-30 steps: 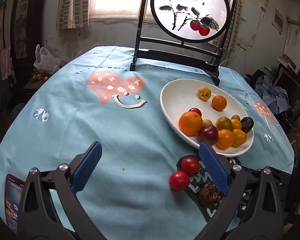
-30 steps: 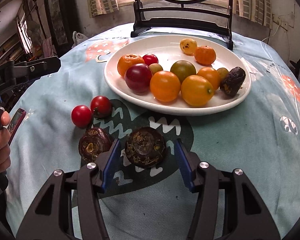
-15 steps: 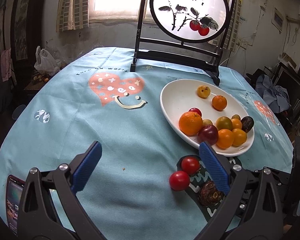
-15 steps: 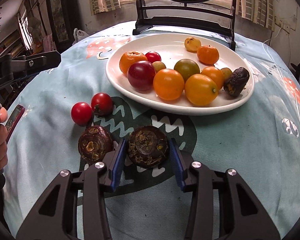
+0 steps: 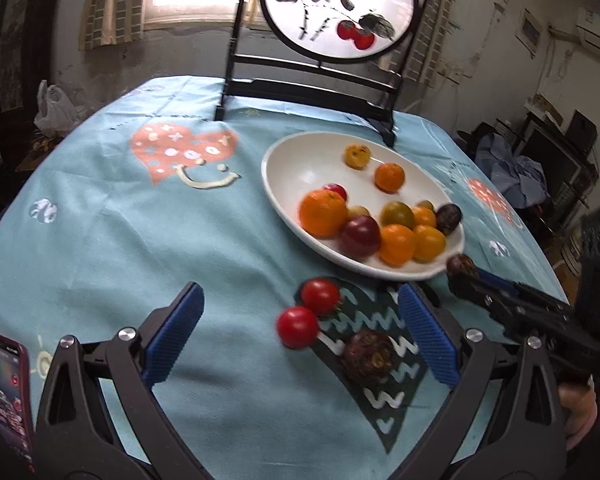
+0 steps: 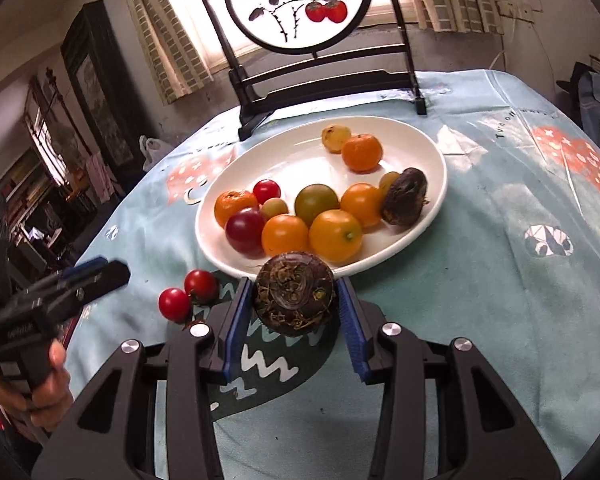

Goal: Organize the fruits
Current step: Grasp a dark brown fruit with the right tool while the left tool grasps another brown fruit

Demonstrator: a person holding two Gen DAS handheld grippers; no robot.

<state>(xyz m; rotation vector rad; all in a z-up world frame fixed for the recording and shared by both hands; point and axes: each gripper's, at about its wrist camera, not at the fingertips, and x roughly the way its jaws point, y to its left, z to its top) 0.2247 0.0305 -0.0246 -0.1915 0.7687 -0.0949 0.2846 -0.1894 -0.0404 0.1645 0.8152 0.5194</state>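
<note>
- I see a round table under a blue cloth (image 5: 112,248) printed with hearts and dark zigzag patches; the white plate (image 6: 300,152) is my landmark.
- Behind the plate stands a black-framed round screen (image 6: 296,0) painted with red fruit; past that, a bright curtained window and worn walls.
- Plate holds oranges, small tomatoes, a dark plum and one brown corm at its right side.
- My right gripper (image 6: 292,300) is clenched on a brown corm (image 6: 294,292), lifted clear of the cloth just in front of the plate's near rim.
- My left gripper (image 5: 300,336) hangs released, jaws wide, nothing between the pads.
- Two red tomatoes (image 5: 308,312) lie on the cloth near the plate's front left; a second corm (image 5: 368,356) sits just beyond them on the dark patch.
- A phone (image 5: 8,396) is cut off at the frame's left edge.
- Left view is blurred; the second corm is hidden in the right view.
</note>
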